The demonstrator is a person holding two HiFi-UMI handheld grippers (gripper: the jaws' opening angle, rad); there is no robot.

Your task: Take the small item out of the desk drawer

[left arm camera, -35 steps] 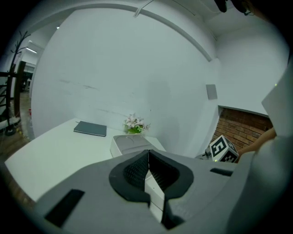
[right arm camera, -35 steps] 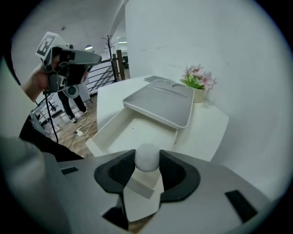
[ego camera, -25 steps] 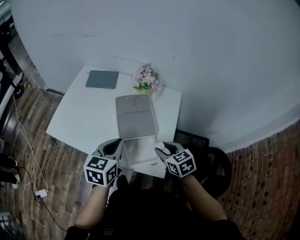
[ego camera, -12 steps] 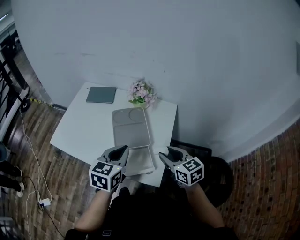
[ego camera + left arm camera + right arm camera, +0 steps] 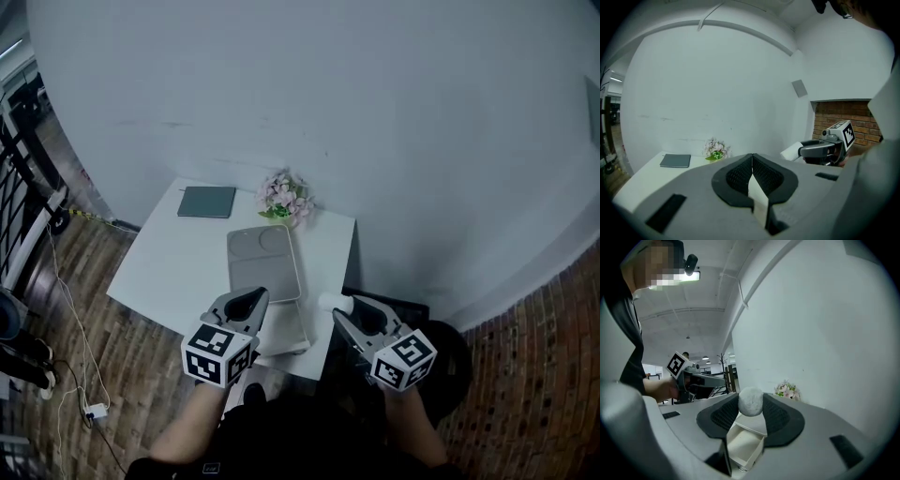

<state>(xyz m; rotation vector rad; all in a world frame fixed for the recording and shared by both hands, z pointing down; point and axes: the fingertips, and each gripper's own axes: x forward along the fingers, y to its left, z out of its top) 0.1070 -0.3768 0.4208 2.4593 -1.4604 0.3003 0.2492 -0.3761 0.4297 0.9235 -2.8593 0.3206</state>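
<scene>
2 grippers are raised at the near edge of the white rectangular desk [image 5: 159,272]. The right gripper [image 5: 345,307] clamps its jaws on the small white fuzzy round item [image 5: 750,401], which is lifted clear of the open white desk drawer [image 5: 284,333]. The left gripper [image 5: 251,302] has its jaws pressed together on nothing. A grey rectangular tray [image 5: 264,272] lies behind the drawer.

A plain white wall [image 5: 375,112] fills the far side, with a small grey square plate [image 5: 799,87] fixed to it on the right. The white tabletop [image 5: 159,272] stands against this wall on a reddish-brown, brick-patterned floor [image 5: 534,375]. At the left, a white plug [image 5: 94,411] lies on the floor with its cable, near a black railing [image 5: 17,178]. A strip light [image 5: 690,276] glows on the ceiling.
</scene>
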